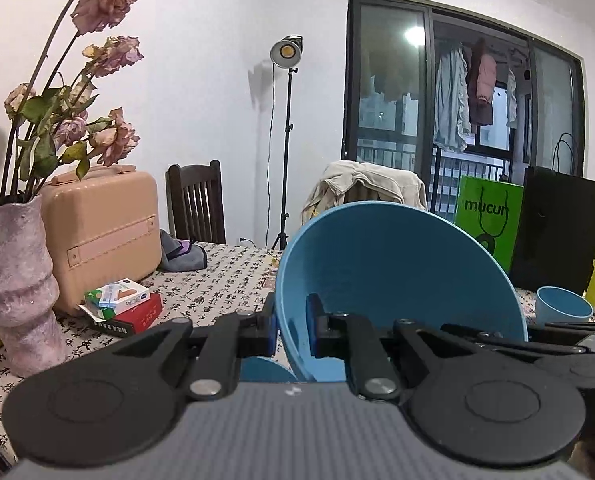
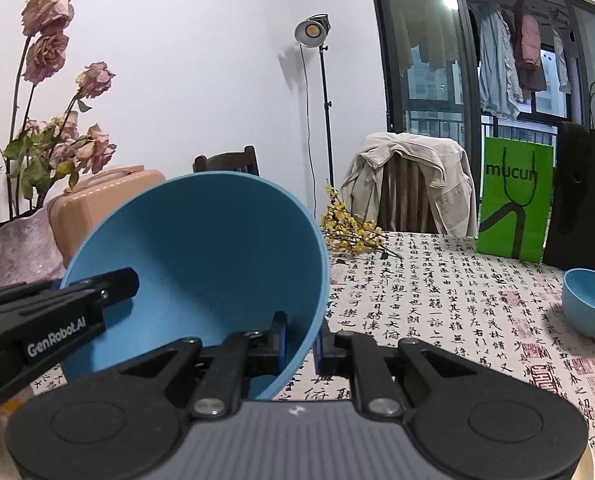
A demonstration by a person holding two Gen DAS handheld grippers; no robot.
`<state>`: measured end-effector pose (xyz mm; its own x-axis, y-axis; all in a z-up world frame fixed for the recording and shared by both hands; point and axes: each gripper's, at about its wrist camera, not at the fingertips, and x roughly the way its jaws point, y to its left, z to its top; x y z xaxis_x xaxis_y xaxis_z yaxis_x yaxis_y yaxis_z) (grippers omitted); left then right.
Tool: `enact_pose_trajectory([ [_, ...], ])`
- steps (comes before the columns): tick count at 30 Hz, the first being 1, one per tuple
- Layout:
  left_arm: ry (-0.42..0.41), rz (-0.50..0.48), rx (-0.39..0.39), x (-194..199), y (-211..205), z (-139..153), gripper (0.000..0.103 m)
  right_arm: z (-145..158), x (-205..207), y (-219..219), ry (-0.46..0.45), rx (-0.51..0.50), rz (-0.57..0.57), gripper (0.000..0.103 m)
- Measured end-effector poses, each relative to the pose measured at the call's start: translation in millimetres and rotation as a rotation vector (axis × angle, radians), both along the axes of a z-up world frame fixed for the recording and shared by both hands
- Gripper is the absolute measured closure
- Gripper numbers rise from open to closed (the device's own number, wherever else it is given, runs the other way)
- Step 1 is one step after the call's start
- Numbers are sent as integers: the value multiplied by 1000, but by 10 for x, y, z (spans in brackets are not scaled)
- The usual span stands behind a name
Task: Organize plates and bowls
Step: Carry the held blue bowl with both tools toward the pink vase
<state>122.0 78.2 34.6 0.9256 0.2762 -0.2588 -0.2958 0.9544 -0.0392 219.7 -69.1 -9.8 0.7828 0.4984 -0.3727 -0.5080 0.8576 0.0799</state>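
Right wrist: two blue bowls (image 2: 201, 264), (image 2: 589, 300).
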Motion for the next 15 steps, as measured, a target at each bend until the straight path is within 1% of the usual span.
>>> enact_pose_trajectory([
  [3, -9, -2, -8, 3, 59, 4, 89, 2, 8, 49, -3, -2, 7, 90],
  [15, -23, 38, -26, -74, 297, -30, 89, -4, -2, 322, -2, -19, 59, 90],
])
